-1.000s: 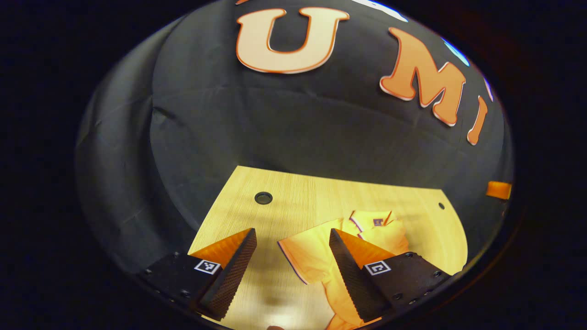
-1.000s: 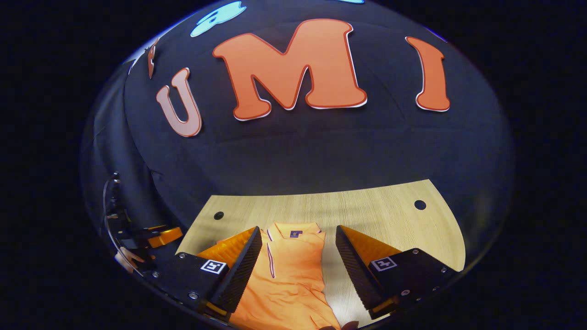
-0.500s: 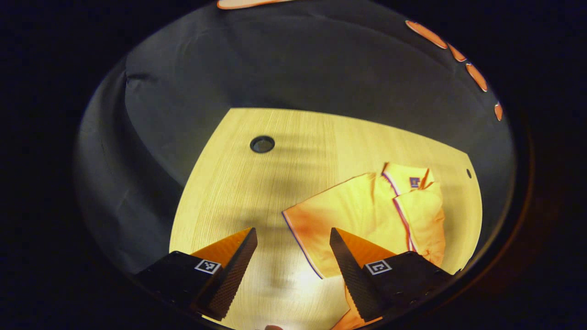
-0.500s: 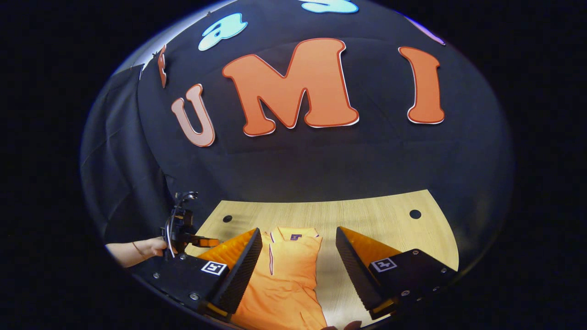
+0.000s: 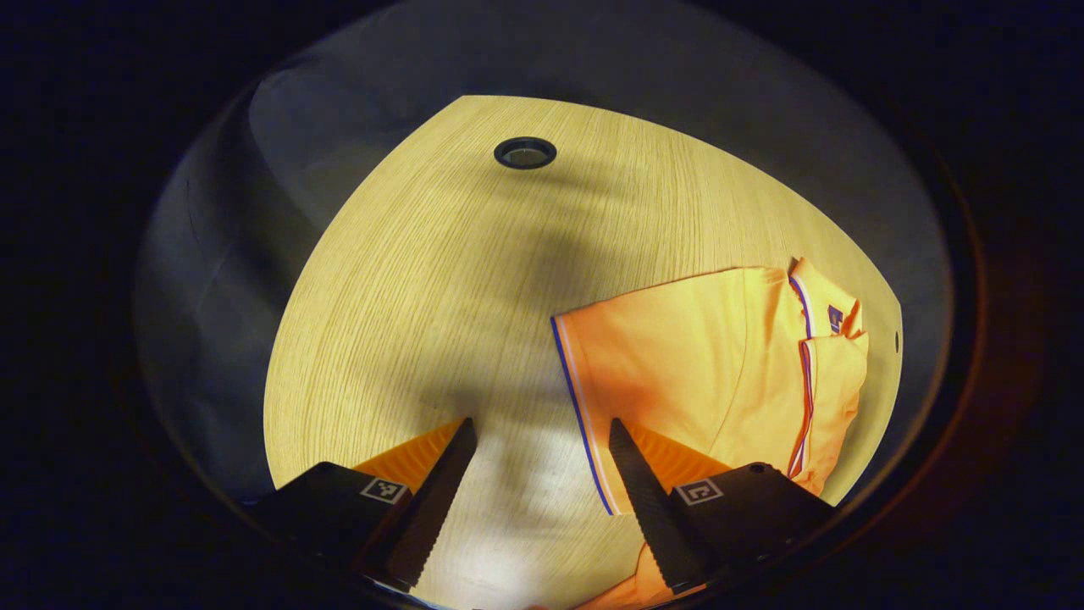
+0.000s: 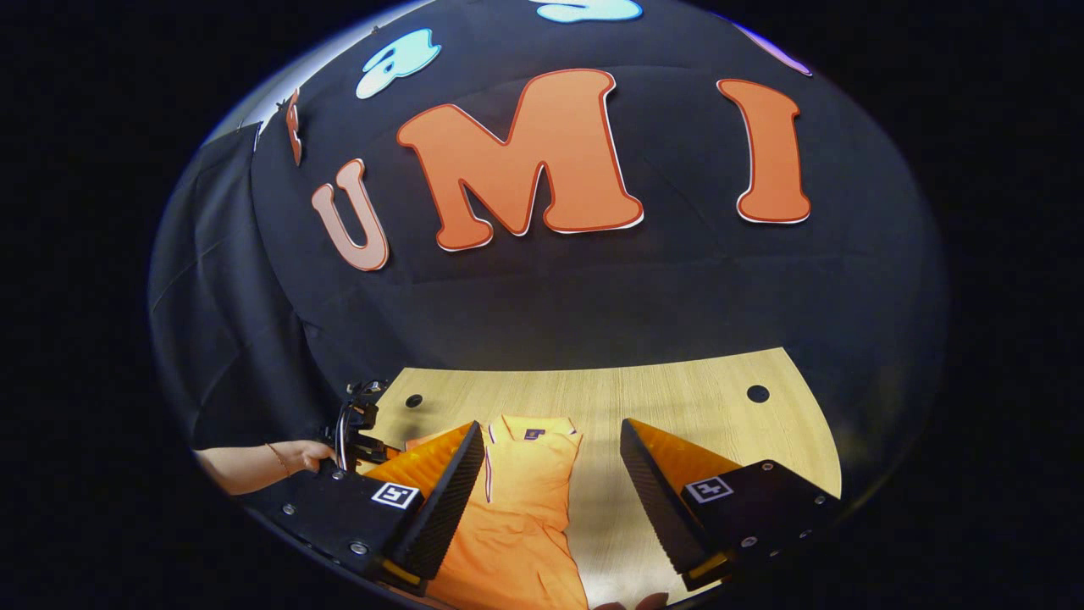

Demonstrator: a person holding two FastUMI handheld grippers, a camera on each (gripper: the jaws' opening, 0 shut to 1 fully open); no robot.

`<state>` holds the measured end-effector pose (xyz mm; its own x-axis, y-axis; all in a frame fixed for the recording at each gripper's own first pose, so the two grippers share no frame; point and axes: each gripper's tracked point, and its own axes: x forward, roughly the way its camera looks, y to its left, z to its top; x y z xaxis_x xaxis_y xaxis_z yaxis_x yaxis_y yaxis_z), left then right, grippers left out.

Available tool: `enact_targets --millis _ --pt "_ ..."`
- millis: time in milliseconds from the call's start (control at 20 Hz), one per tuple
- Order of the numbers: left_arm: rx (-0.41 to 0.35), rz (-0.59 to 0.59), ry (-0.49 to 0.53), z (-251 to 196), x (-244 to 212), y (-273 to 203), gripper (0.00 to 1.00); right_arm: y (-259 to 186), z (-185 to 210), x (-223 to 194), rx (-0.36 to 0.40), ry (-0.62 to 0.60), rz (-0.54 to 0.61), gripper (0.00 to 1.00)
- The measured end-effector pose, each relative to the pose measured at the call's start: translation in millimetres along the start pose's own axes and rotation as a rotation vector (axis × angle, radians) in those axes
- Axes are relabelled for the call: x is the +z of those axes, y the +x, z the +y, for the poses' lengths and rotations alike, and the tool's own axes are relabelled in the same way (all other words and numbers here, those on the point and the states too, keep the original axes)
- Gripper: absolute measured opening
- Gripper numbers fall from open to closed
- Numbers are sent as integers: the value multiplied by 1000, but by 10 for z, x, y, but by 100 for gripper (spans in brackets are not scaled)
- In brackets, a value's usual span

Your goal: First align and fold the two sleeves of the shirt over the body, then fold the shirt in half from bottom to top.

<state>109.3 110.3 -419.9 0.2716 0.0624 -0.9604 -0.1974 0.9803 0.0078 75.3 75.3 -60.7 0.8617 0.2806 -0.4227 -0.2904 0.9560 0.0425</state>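
Lying on bench (image 5: pixel 406 280): orange shirt (image 5: pixel 703 364), sleeve spread leftward. Left hand-held gripper (image 5: pixel 538 462) and right hand-held gripper (image 6: pixel 550 474) both wide open, empty. Risk: pinching cuff alone bunches the fold.

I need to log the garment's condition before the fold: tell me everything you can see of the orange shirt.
The orange shirt is a soft knit polo with a collar and striped trim on collar and sleeve cuff. It lies flat on the wooden table. One sleeve is spread out sideways, unfolded; the right gripper view shows the other side already folded over the body. Neither gripper touches it.
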Motion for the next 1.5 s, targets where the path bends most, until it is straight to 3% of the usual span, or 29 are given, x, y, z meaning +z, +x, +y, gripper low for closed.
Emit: enact_targets --millis 150,250,350,450,500,650,800,1100,1350,1450,1500 --pt "2 10 13 -19 8 6 98 30 -37 19 -20 -18 -21 99" --pt "-7 19 11 -105 -19 7 93 49 -58 17 -29 -20 -28 99" --pt "-55 10 9 -302 -9 31 56 48 -35 11 -24 -8 -28 98" --pt "-46 1 7 -314 -18 53 9 48 -50 -1 -31 -9 -28 98" --pt "-47 0 3 -324 -27 15 2 43 -62 -2 -38 -12 -31 98" --pt "-30 -27 -40 -301 15 6 1 38 -50 -8 -43 -15 -37 98" --pt "17 -44 0 -181 54 -104 1 11 -17 -29 -33 -19 -40 98" --pt "-3 -129 47 -196 332 -523 1 -42 -44 -32 -32 -5 -46 98" --pt "-30 43 -49 -277 -20 -262 1 -61 -20 -55 -20 6 -37 98" --pt "-1 40 -36 -253 3 -186 36 -69 -43 -74 -24 4 -35 98" --pt "29 23 -2 -193 52 -196 60 -68 -52 -92 -21 10 -31 98"
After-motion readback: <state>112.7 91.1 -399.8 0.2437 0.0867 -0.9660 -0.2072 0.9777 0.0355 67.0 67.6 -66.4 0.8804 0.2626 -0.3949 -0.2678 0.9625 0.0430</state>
